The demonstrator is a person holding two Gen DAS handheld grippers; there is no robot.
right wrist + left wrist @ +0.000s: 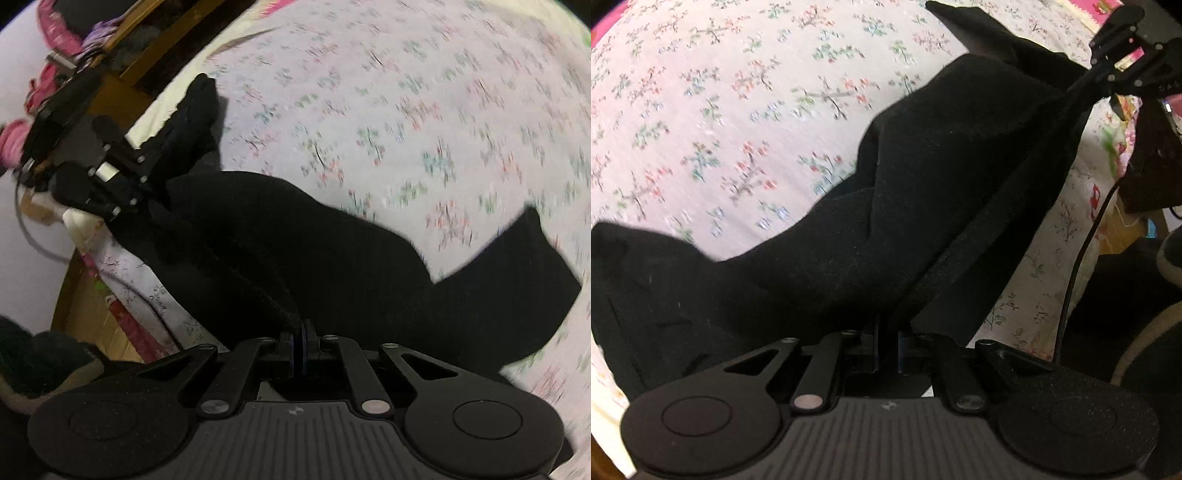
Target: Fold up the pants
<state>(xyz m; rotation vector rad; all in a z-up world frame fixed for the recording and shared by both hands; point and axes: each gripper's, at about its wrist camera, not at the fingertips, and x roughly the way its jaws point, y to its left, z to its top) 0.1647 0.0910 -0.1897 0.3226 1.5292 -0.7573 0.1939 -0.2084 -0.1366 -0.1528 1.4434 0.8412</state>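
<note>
Black pants (905, 192) hang stretched over the floral bedsheet (701, 110), left gripper (886, 343) and right gripper (301, 341) each pinching an edge; blur hides detail, but folding seems barely begun.

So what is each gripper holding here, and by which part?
Both hold the black pants: left gripper and right gripper each shut on an edge of the fabric; which part is unclear.

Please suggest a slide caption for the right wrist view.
Right gripper pinching black pants above floral bedsheet.
</note>
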